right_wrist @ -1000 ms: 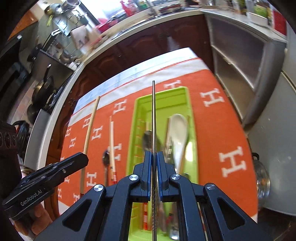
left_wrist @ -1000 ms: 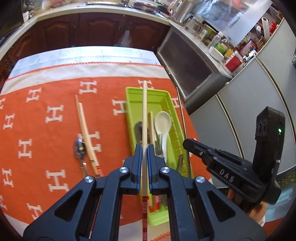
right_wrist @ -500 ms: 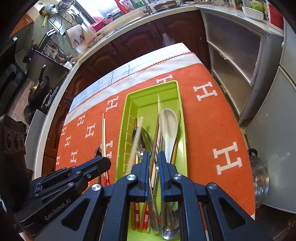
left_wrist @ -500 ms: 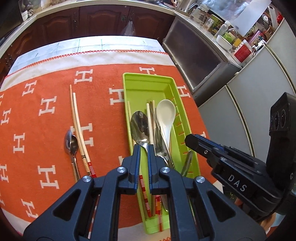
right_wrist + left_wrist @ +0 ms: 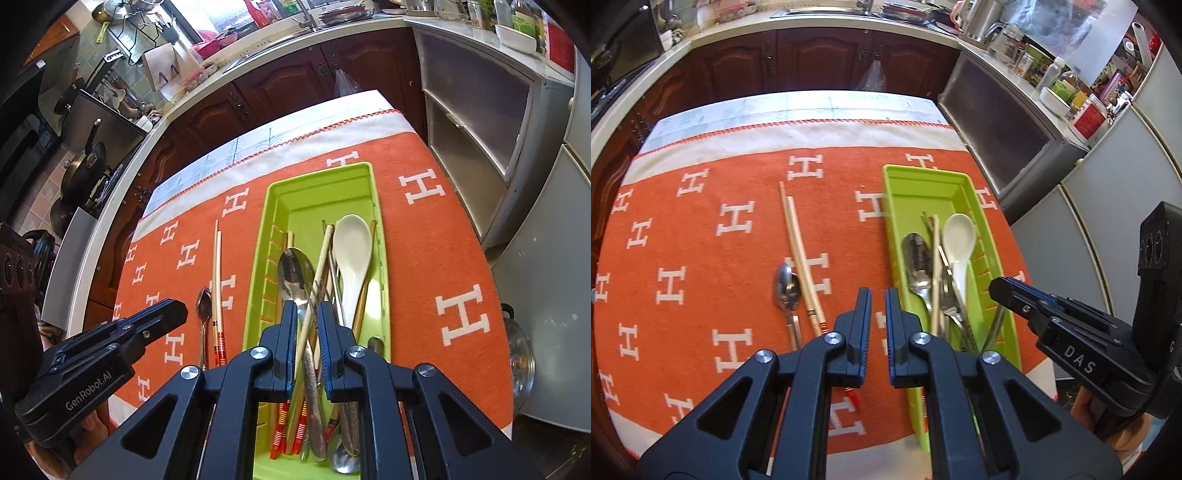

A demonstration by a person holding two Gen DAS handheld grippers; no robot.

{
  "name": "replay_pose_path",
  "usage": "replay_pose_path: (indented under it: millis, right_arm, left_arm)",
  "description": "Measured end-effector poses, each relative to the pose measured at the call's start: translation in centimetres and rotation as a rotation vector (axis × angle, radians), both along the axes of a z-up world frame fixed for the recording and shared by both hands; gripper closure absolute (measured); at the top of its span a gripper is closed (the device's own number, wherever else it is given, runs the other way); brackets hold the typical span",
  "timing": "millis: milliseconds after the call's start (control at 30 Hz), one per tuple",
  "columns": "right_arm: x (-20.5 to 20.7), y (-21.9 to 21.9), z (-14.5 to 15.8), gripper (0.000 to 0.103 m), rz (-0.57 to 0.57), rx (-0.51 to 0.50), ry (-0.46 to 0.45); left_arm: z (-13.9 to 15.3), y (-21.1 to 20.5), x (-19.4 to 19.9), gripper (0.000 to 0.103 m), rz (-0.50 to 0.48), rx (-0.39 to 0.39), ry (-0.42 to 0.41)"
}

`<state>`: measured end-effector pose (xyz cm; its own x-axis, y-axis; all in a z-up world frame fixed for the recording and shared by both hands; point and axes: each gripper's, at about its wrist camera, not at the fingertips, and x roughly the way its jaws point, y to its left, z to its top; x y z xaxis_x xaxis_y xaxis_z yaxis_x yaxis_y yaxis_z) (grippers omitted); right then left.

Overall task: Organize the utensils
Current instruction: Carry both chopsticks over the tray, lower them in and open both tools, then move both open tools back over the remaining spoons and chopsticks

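While the left gripper (image 5: 878, 295) hangs over the orange cloth (image 5: 701, 258) with its jaws nearly together and empty, a small metal spoon (image 5: 786, 291) and two chopsticks (image 5: 798, 251) lie just beyond it. Over the green tray (image 5: 317, 184) of cutlery, the right gripper (image 5: 306, 310) has just been opening; its jaws stand slightly apart, pinching nothing.

An orange cloth (image 5: 701, 229) with white H letters lies before dark wooden cabinets (image 5: 812, 62)

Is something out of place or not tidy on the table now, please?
Yes. A small metal spoon and a pair of chopsticks lie on the orange cloth, outside the green tray. Inside the tray, one pale chopstick lies slanted across the large metal spoon, not parallel with the rest.
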<state>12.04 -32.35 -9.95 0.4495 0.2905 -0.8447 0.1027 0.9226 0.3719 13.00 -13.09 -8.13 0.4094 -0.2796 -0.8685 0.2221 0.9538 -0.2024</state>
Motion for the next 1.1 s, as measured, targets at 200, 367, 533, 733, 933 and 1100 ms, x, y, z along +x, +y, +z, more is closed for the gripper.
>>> replay_pose_path:
  millis: [200,367,533,733,933,1100]
  right_arm:
    - [-0.3,1.0,0.4,0.092,0.014,-0.014,-0.010]
    - [-0.6,2.7,0.8,0.092,0.045,-0.032,-0.021]
    - [-0.7,5.1,0.8,0.092,0.095,-0.018,-0.026]
    - [-0.4,9.1,0.1,0.092,0.179,-0.001,-0.012]
    - [0.8,13.1,-1.0,0.092,0.249,-0.036,0.021]
    - [2.3,15.1,-2.6,0.092,0.274,-0.051,0.063]
  left_arm:
    - [0.6,2.4,-0.5,0.099,0.035,0.029,-0.036]
    - [0.6,5.8,-0.8,0.099,0.096,0.056,-0.060]
    - [0.0,9.2,-1.0,0.099,0.167,0.071,-0.062]
    - [-1.5,12.2,-1.9,0.099,0.203,0.107,-0.059]
    - [-3.4,13.5,-2.4,0.099,0.204,0.112,-0.031]
    - [-5.4,13.1,-2.3,0.099,0.125,0.012,0.033]
